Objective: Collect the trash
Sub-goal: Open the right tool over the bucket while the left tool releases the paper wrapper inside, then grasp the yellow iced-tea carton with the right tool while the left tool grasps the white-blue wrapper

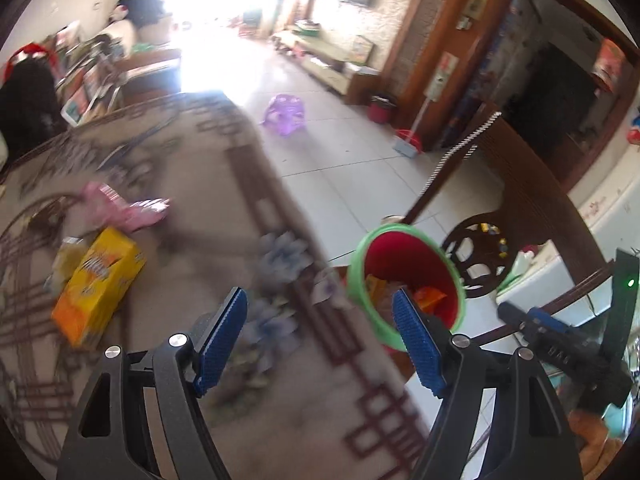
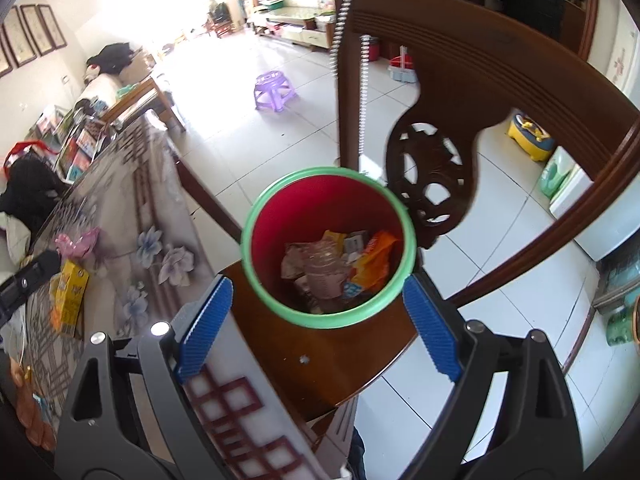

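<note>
A red bin (image 1: 400, 250) with a green rim (image 2: 250, 220) stands on a wooden chair seat (image 2: 288, 344) beside the table. It holds an orange wrapper (image 2: 374, 260), crumpled clear plastic (image 2: 320, 268) and other scraps. On the patterned tablecloth lie a yellow box (image 1: 100, 284) (image 2: 68, 296) and a pink wrapper (image 1: 128, 208) (image 2: 76, 242). My left gripper (image 1: 318, 294) is open and empty over the table's edge, next to the bin. Above the bin my right gripper (image 2: 318, 280) hangs open with nothing between its fingers.
The carved chair back (image 2: 480, 52) rises just behind the bin. A purple stool (image 1: 284, 114) (image 2: 274, 92) stands on the white tiled floor farther off. Books and clutter crowd the table's far end (image 2: 76, 148). A red bucket (image 1: 382, 108) sits by the wall.
</note>
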{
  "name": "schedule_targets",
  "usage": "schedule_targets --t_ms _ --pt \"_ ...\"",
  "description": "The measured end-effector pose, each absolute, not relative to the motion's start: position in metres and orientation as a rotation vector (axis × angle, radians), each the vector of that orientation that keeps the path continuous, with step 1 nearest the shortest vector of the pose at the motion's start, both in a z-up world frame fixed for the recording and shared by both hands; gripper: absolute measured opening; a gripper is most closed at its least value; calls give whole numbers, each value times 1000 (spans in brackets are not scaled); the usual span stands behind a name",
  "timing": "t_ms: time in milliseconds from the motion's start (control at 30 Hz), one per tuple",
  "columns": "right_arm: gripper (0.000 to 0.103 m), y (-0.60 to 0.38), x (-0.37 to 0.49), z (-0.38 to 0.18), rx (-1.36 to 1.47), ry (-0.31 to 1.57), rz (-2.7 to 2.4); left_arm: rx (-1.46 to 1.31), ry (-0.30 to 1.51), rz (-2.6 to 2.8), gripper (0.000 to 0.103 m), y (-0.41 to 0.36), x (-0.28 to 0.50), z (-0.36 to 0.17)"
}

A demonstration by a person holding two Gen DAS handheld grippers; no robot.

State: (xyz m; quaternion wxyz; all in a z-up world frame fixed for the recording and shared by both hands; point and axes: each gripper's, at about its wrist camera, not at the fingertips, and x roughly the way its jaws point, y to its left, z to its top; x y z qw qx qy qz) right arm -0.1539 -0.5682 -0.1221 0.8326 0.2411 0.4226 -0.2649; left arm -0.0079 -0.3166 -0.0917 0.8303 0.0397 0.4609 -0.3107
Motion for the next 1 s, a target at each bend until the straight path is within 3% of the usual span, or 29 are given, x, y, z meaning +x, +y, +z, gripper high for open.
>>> schedule_targets --t_ms 600,1000 --pt "86 -383 -9 -144 460 1051 -181 11 1065 -254 72 -60 21 -137" --pt "86 -278 121 -169 567 1144 -203 -41 1034 -245 72 3 52 -144"
